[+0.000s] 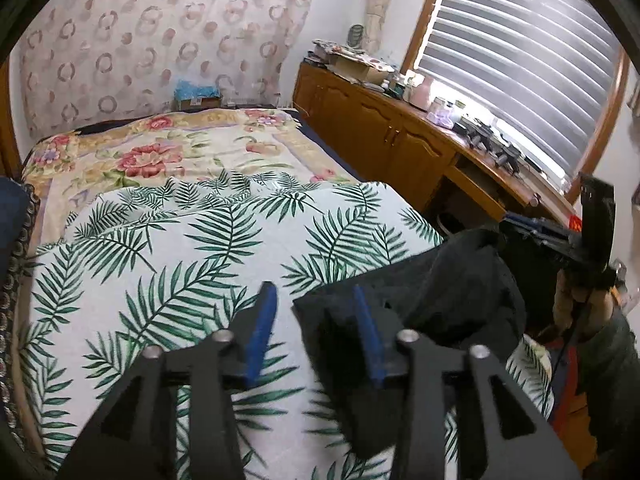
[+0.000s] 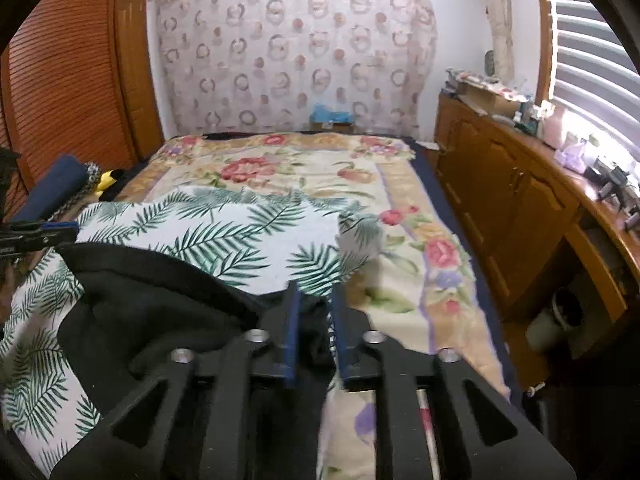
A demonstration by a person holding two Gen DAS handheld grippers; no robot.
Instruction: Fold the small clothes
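left gripper [image 1: 314, 304]: nearest the lens in the left wrist view. Jaws stand apart with a clear gap. Only leaf-print sheet shows in that gap.
left fingers [image 1: 262, 332]: blue pads. The left pad is over bare sheet. The right pad sits at the edge of the black garment, cloth bunched around its outer side. Not pinched between the pads as far as the view shows, so released.
right gripper [image 2: 314, 308]: nearest the lens in the right wrist view. Jaws part-open, narrower gap than the left one.
right fingers [image 2: 292, 332]: black cloth lies in the gap between the blue pads. The pads do not look pressed onto it, so grip loosened.
black garment [image 1: 452, 292]: small dark piece, crumpled, lying on the leaf-print sheet near the bed's near edge. It stretches between the two grippers. In the right wrist view it spreads left of the fingers.
leaf-print sheet [image 1: 192, 248]: white with green fern fronds, spread over the near half of the bed.
floral blanket [image 2: 320, 176]: under the sheet, covers the far half of the bed and its right edge.
hand [image 1: 576, 304]: at the right edge of the left wrist view, holding the other gripper's body.
wooden cabinet [image 2: 504, 200]: along the right wall, below the window blinds [image 1: 516, 60], top cluttered with small items.
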